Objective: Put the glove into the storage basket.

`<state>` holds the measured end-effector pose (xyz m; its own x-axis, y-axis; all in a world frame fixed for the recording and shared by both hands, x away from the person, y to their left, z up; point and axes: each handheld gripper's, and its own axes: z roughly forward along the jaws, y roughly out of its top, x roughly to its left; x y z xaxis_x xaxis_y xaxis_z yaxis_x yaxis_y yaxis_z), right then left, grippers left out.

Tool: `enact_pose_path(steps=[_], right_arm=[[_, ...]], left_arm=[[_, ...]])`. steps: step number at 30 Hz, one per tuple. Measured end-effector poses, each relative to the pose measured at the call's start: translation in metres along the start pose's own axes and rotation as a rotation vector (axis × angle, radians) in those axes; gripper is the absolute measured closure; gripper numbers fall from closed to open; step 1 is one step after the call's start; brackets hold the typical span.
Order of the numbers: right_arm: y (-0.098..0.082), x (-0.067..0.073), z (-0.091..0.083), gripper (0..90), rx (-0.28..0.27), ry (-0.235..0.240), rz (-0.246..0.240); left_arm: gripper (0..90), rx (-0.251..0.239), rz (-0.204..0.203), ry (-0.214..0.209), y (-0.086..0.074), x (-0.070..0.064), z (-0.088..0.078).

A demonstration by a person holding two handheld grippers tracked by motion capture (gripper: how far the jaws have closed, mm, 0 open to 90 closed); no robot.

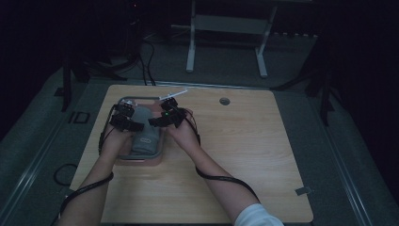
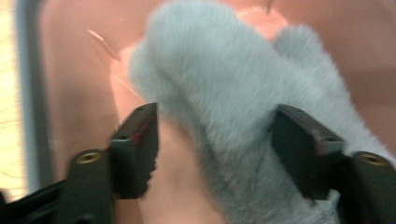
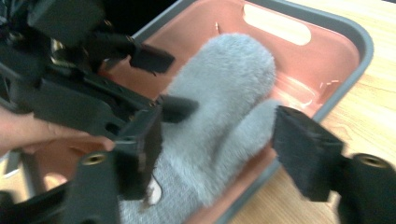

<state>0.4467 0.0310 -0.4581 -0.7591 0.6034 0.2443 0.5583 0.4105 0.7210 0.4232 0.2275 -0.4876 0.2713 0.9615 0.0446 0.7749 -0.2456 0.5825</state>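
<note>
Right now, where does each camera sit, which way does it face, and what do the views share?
High view: above the person's side, looking forward and down on the table; forearms and both hands show.
Left gripper view: rides the left gripper, looking along open jaws at the grey mitten.
Right gripper view: rides the right gripper, jaws open, facing the mitten; the left gripper shows farther off.
Shared: mitten and pink tray, in all three.

High view is so dark the grey mitten (image 1: pixel 143 136) is half buried under both hands and the pink tray (image 1: pixel 141 159) barely peeks out. Mitten's cuff runs off the bottom in both gripper views. The white thing (image 1: pixel 173 95) behind the tray is too small to make out.
</note>
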Motion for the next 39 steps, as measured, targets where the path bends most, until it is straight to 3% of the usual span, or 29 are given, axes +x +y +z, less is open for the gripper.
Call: enact_pose_path(steps=[2,4,7,10,11,14,17,22,29,39], right_arm=[[-0.001,-0.002,-0.002,28.6,-0.004,0.007,-0.001],[-0.003,-0.007,-0.012,20.6,0.014,0.045,-0.024],[-0.007,-0.012,-0.024,19.3,0.010,0.065,-0.028],[-0.013,-0.015,-0.035,19.2,0.002,0.075,-0.047],[-0.015,-0.015,-0.038,18.4,0.002,0.071,-0.061],[-0.023,-0.020,-0.048,17.7,0.006,0.064,-0.094],[-0.029,-0.023,-0.057,17.7,0.010,0.062,-0.111],[-0.041,-0.029,-0.073,17.7,0.001,0.054,-0.129],[-0.062,-0.038,-0.094,17.8,-0.021,0.060,-0.157],[-0.094,-0.055,-0.124,17.8,-0.027,0.042,-0.168]], left_arm=[[27.0,-0.013,-0.009,-0.002,0.001,0.001,-0.003],[26.0,-0.027,-0.005,-0.027,0.000,0.003,-0.009],[18.6,-0.058,0.006,-0.036,-0.002,0.003,-0.018],[18.6,-0.114,0.009,-0.069,-0.004,-0.002,-0.029],[18.6,-0.154,0.015,-0.091,-0.006,-0.007,-0.036],[16.7,-0.195,0.033,-0.098,-0.008,-0.013,-0.041],[16.0,-0.224,0.080,-0.098,-0.010,-0.022,-0.045],[15.3,-0.274,0.099,-0.159,-0.011,-0.041,-0.057],[15.3,-0.306,0.156,-0.259,-0.014,-0.075,-0.067],[15.3,-0.325,0.241,-0.345,-0.016,-0.119,-0.069]])
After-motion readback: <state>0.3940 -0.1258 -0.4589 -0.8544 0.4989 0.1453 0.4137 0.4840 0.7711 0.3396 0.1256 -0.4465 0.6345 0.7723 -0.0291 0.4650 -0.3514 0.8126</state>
